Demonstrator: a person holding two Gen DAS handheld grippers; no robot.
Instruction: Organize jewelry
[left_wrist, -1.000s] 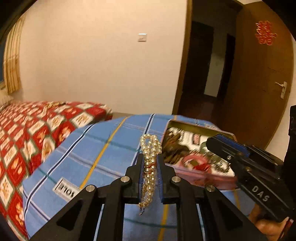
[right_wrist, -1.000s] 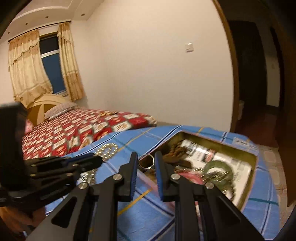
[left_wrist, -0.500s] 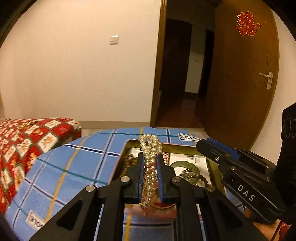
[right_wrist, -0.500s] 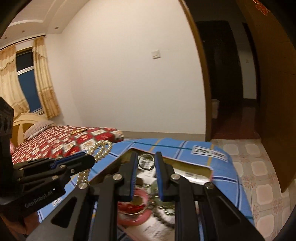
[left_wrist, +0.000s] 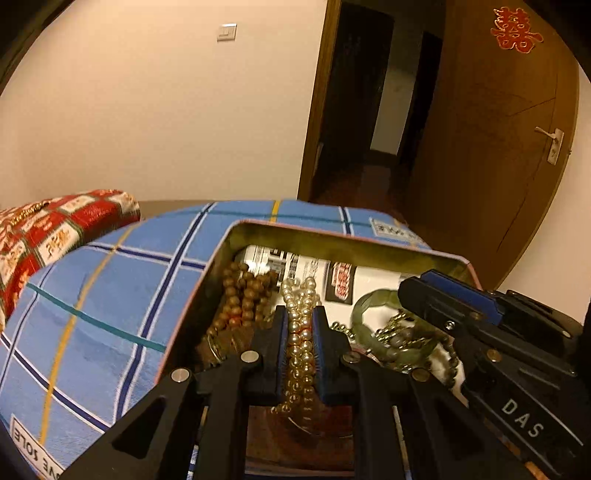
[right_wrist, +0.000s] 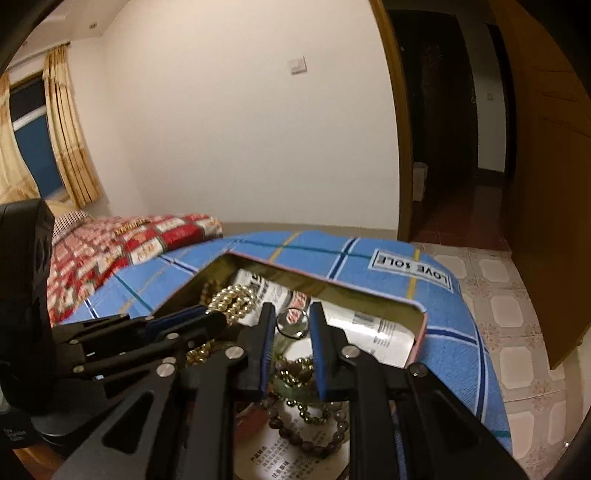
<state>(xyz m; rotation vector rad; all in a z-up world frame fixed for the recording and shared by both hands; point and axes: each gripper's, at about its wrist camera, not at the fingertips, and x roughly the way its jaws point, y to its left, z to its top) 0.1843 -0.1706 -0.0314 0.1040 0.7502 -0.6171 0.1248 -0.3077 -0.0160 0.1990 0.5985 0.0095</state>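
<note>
My left gripper (left_wrist: 300, 314) is shut on a pearl necklace (left_wrist: 301, 332) and holds it over the open tin box (left_wrist: 332, 236), which is lined with newspaper. The pearls also show in the right wrist view (right_wrist: 232, 299). My right gripper (right_wrist: 291, 317) is shut on a small silver ring (right_wrist: 292, 323) and hangs over the same tin (right_wrist: 332, 284). In the tin lie brown wooden beads (left_wrist: 243, 295), a green jade bangle (left_wrist: 369, 306) and a dark bead bracelet (right_wrist: 306, 432). The right gripper shows at the right of the left wrist view (left_wrist: 461, 306).
The tin sits on a blue plaid cloth (left_wrist: 110, 295) with a "LOVE SOLE" label (right_wrist: 412, 271). A bed with a red patterned cover (right_wrist: 110, 251) lies to the left. An open doorway (left_wrist: 369, 110) and a wooden door (left_wrist: 509, 147) stand behind, with tiled floor (right_wrist: 517, 332) to the right.
Both grippers have swung right from over the cloth and come down over the tin, each still holding its piece. The pearls now hang low inside the tin.
</note>
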